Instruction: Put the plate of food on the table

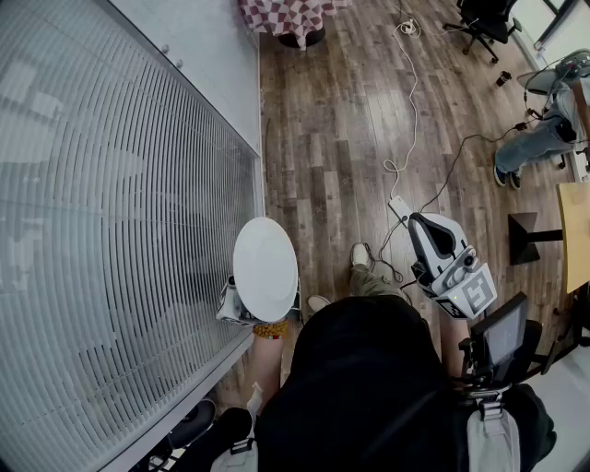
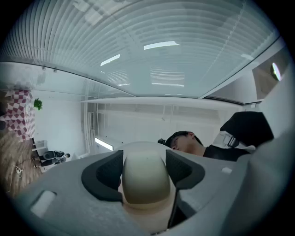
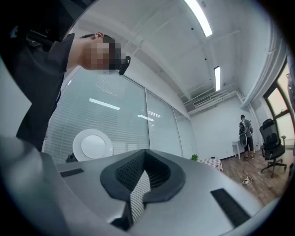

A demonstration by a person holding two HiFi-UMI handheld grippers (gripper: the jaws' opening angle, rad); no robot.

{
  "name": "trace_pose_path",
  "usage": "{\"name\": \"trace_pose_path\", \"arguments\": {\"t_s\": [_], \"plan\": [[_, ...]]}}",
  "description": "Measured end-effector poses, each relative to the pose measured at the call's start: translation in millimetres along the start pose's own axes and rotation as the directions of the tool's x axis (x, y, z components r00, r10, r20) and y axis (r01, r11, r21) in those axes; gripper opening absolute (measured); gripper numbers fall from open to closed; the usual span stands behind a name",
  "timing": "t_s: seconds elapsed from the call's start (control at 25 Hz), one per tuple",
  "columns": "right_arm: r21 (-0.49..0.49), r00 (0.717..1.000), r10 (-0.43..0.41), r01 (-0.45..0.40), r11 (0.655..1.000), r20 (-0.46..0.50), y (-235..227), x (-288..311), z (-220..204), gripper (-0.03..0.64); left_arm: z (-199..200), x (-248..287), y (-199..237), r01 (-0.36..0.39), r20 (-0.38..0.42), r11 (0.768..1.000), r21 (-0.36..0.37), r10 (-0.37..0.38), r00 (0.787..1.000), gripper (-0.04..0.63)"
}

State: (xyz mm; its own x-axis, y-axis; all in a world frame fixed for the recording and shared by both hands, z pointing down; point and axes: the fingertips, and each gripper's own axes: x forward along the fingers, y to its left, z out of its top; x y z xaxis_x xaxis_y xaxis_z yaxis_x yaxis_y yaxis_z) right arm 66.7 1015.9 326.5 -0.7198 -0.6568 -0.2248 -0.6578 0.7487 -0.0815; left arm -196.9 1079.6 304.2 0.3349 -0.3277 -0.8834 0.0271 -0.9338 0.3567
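Observation:
A white round plate (image 1: 265, 267) is held by its rim, tilted up steeply, close to the glass wall; no food shows on its visible face. My left gripper (image 2: 145, 161) is shut on the plate (image 2: 146, 177), whose cream edge fills the gap between the dark pads. In the head view this gripper's marker cube (image 1: 234, 311) peeks out under the plate. My right gripper (image 1: 426, 226) is held out over the floor to the right, shut, with nothing in it. In the right gripper view the right gripper (image 3: 144, 156) has its tips together, and the plate (image 3: 92, 145) shows at the left.
A glass wall with blinds (image 1: 111, 230) runs along the left. Cables and a power strip (image 1: 398, 210) lie on the wood floor (image 1: 341, 120). A checkered-cloth table (image 1: 286, 14) and an office chair (image 1: 484, 18) stand far off. A wooden table edge (image 1: 576, 230) and another person (image 1: 544, 138) are right.

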Motion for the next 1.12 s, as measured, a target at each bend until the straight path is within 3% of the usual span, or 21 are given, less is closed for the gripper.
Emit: {"name": "trace_pose_path", "arguments": {"t_s": [0.16, 0.32, 0.68, 1.12], "plan": [[0.029, 1.000, 0.002, -0.002, 1.000, -0.013, -16.8, -7.3, -15.2, 0.010, -16.4, 5.0, 6.5, 0.005, -0.006, 1.000, 0.008, -0.005, 1.000, 0.290], [0.084, 1.000, 0.022, -0.021, 0.996, -0.019, -70.3, 0.6, -23.0, 0.012, -39.4, 32.4, 54.7, -0.008, -0.018, 1.000, -0.006, 0.008, 1.000, 0.290], [0.093, 0.997, 0.052, -0.046, 0.995, -0.061, -168.3, 20.6, -37.0, 0.012, -65.3, 84.7, 134.3, -0.048, -0.003, 0.999, 0.021, 0.048, 0.999, 0.290], [0.115, 0.995, 0.069, -0.059, 0.992, -0.078, -189.9, 44.8, -52.6, 0.012, -54.9, 84.1, 168.8, -0.071, 0.037, 0.997, 0.021, 0.071, 0.997, 0.290]]}}
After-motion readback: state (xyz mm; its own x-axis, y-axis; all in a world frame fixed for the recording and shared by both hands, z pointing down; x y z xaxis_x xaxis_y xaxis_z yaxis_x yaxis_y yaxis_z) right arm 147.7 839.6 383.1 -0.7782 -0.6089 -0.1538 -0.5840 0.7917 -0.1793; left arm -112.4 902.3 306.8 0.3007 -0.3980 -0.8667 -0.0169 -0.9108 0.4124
